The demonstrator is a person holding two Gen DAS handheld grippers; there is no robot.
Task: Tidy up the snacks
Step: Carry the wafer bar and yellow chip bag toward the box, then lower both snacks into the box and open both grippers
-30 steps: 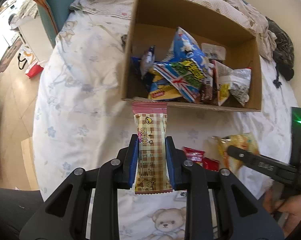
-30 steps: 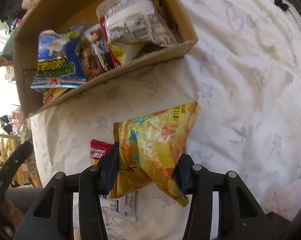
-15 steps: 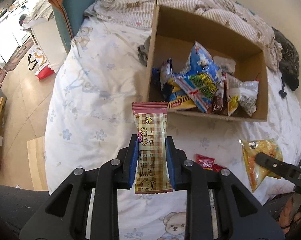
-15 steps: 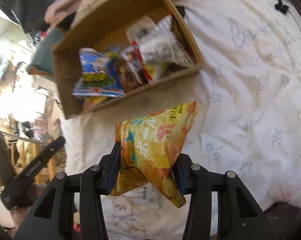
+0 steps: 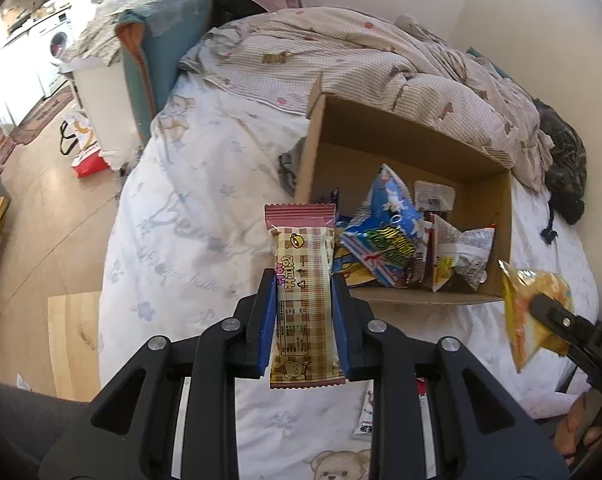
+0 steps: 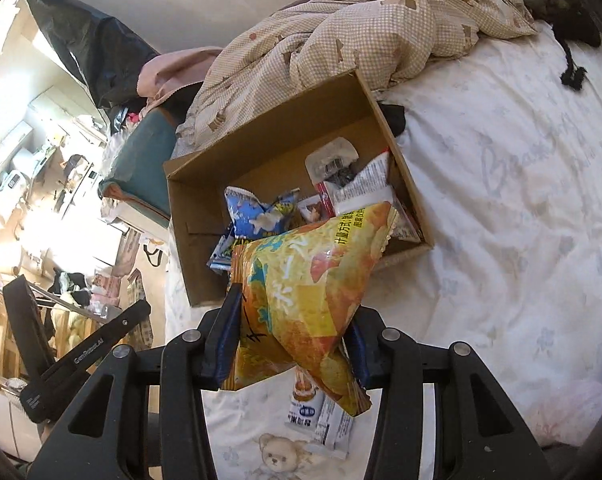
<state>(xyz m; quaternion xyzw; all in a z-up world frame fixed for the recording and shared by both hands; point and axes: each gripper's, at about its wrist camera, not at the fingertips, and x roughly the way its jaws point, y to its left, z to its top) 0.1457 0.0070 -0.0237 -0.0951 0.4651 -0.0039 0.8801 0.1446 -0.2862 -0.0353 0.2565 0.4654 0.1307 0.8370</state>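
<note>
The left tongs [image 5: 304, 312] are closed tight on a long plaid snack bar [image 5: 303, 300] with a pink end, which stands up between the blue pads above the bed [image 5: 189, 216]. The cardboard box [image 5: 405, 132] sits on the bed at about 1 o'clock from this bar, with its top open. Inside the box lie a blue bag [image 5: 387, 228] and a white bag [image 5: 465, 252], leaning on each other. At 3 o'clock from the box's near edge, the right tongs [image 6: 291, 334] are closed tight on a puffy yellow chip bag [image 6: 305, 296], held up in the air just in front of the box. Under this bag, two small white packets [image 6: 321, 420] lie flat on the bed sheet beside a teddy bear print [image 6: 275, 454].
</note>
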